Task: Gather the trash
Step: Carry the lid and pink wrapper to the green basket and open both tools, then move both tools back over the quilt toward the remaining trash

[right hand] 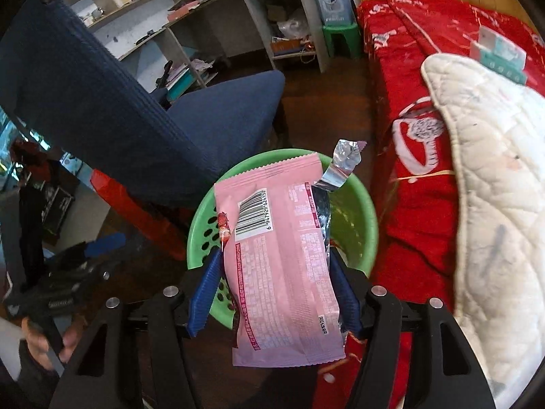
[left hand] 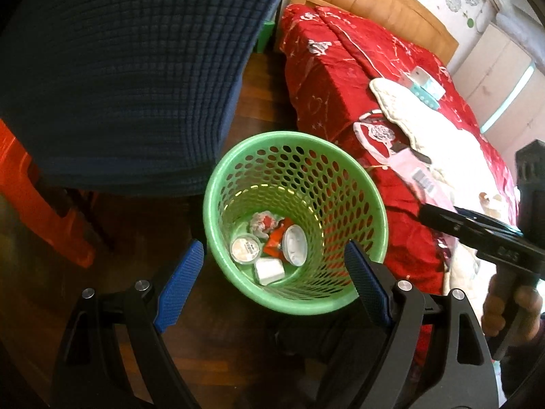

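Two grippers frame the scene: your right gripper pinches a pink snack wrapper between its blue pads, the jaws closed against its long edges. The wrapper's long axis runs away from you along the fingers, its torn, foil-lined top pointing out over the green perforated basket on the wooden floor beside the red bedspread. A barcode faces you, its digits reading 6 947929 624150; the finer print is too small to read. Your left gripper hangs wide open and holds nothing, just above the basket's near rim. Inside lie two round white lids, a white cup and red scraps.
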A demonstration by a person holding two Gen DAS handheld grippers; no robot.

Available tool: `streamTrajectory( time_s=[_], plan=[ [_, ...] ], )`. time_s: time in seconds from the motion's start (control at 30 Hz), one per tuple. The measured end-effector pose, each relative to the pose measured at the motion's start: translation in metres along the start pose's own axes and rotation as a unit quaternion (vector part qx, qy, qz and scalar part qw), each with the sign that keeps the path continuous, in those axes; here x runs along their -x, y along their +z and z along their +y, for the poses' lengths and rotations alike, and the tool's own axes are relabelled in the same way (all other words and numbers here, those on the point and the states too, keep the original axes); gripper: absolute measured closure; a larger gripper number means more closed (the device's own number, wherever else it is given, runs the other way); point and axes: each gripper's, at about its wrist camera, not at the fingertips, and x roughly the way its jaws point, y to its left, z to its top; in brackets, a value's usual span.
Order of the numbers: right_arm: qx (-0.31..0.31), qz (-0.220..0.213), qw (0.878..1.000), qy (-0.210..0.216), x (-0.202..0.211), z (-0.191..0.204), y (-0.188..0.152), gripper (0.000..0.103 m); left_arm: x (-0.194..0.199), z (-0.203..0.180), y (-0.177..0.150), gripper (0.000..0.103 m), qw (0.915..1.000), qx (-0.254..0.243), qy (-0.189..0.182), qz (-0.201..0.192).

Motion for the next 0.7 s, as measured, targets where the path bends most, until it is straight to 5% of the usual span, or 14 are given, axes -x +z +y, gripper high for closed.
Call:
streamTrajectory(
  time_s=[0.2,0.7],
  plan=[
    [-0.020,-0.005,1.000,0.011,-0.011,0.002,0.006,0.024,-0.003,0.005,-0.001,0.020,0.9999,0.013,-0.003,0.004],
    [-0.071,-0.056,0.995,-0.031,0.071,-0.055,-0.030,0.023,-0.010,-0.050,0.005,0.020,0.9990,-0.030,-0.032,0.007]
  ],
)
